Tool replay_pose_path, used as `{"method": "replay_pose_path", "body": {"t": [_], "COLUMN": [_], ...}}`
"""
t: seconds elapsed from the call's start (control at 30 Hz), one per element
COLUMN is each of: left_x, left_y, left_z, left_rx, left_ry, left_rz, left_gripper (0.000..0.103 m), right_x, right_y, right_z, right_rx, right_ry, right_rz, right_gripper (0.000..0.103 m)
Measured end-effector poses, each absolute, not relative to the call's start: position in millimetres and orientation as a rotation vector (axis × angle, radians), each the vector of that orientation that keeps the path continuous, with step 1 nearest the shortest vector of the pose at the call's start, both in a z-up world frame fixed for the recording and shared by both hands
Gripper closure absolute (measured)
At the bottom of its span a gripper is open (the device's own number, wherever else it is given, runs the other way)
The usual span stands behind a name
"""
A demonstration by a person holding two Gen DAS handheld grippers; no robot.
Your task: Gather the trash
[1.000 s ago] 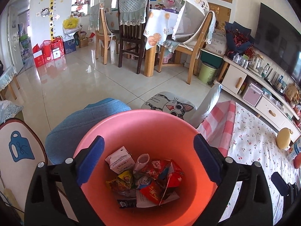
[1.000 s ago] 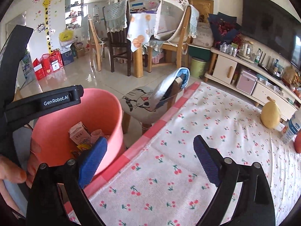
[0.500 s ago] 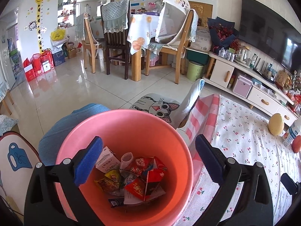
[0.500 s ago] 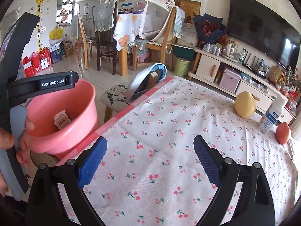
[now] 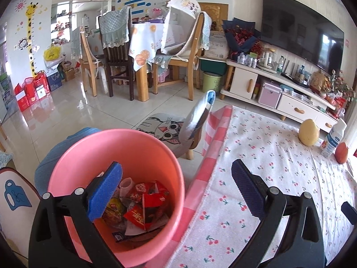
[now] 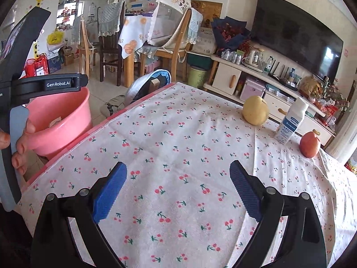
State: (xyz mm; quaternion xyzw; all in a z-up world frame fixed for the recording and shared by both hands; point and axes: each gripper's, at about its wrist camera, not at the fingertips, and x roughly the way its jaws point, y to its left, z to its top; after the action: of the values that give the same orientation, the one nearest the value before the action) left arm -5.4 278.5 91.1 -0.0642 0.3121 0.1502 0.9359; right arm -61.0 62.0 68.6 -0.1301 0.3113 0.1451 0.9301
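Ahead of the tongs spreads a cherry-print tablecloth (image 6: 178, 147). Far ahead, to the right, stand a yellow pear (image 6: 255, 110), a white bottle (image 6: 290, 121) and a red fruit (image 6: 309, 144) — well apart from the tongs.

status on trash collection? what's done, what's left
Done: the pink bin beside the table already holds wrappers and a small carton.
In hand: nothing; the left gripper and right gripper are both open and empty.
Left: on the cherry tablecloth only a white bottle, a yellow pear and a red fruit remain. The bottle may be the last trash item.
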Motion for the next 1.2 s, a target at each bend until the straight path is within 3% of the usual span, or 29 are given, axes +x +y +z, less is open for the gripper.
{"method": "replay_pose_path", "body": {"t": [0.47, 1.2], "left_x": [-24.7, -76.7], "left_y": [194.1, 80.5], "left_z": [88.3, 94.4], "left_rx": [-0.048, 0.019], "left_ry": [0.627, 0.636], "left_rz": [0.192, 0.068], "left_gripper": [0.004, 0.004], "right_x": [-92.0, -128.5], "right_y": [-14.7, -124.1], "right_z": [64.2, 106.9], "right_rx": [-0.246, -0.11], "right_ry": [0.625, 0.506], "right_rz": [0.187, 0.061], "right_gripper": [0.011, 0.011]}}
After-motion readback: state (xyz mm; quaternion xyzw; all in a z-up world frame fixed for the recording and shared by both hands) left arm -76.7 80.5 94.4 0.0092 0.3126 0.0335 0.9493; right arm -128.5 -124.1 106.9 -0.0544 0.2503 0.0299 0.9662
